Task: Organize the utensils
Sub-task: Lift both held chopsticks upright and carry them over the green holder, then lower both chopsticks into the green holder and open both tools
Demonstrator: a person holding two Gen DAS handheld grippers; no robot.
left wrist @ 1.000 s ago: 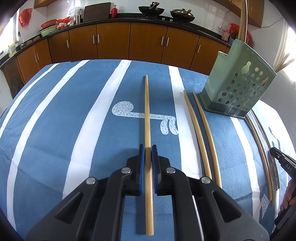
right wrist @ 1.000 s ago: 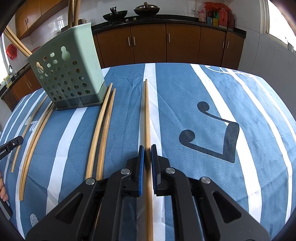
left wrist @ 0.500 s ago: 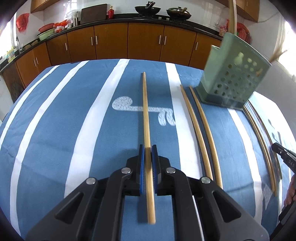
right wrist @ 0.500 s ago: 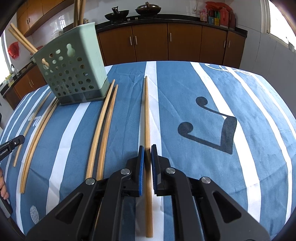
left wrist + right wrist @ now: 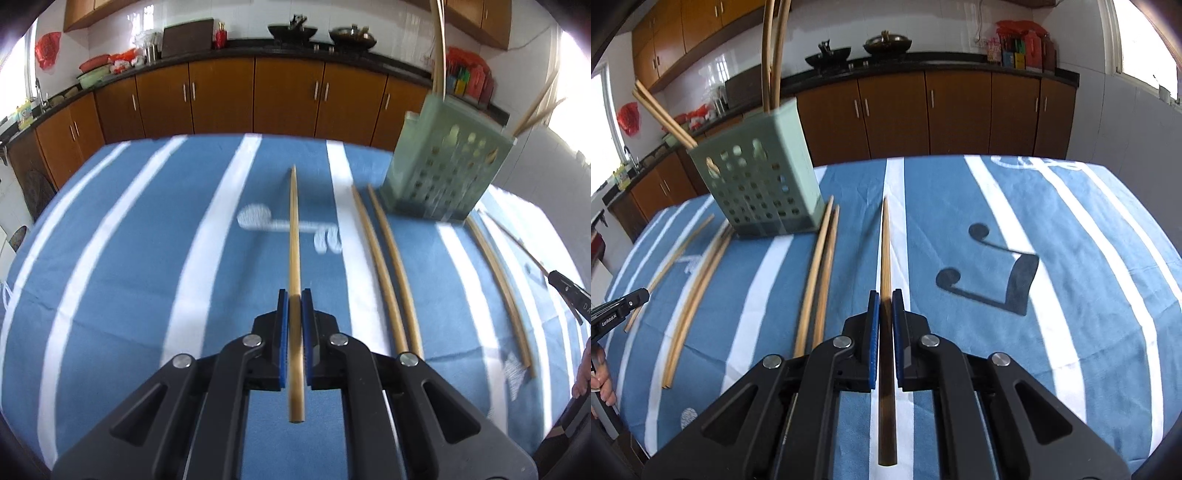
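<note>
My left gripper is shut on a long bamboo chopstick, lifted above the blue striped tablecloth. My right gripper is shut on another bamboo chopstick, also held above the cloth. A green perforated utensil holder stands far right in the left wrist view and far left in the right wrist view, with several chopsticks standing in it. Two loose chopsticks lie beside the holder; they also show in the right wrist view. More chopsticks lie past the holder.
Brown kitchen cabinets and a counter with woks run behind the table. The right gripper's tip shows at the right edge of the left wrist view; the left gripper's tip shows at the left edge of the right wrist view.
Both grippers have risen and tilted back with their chopsticks, which now end free in the air. The holder looks farther off and the view is motion-blurred.
</note>
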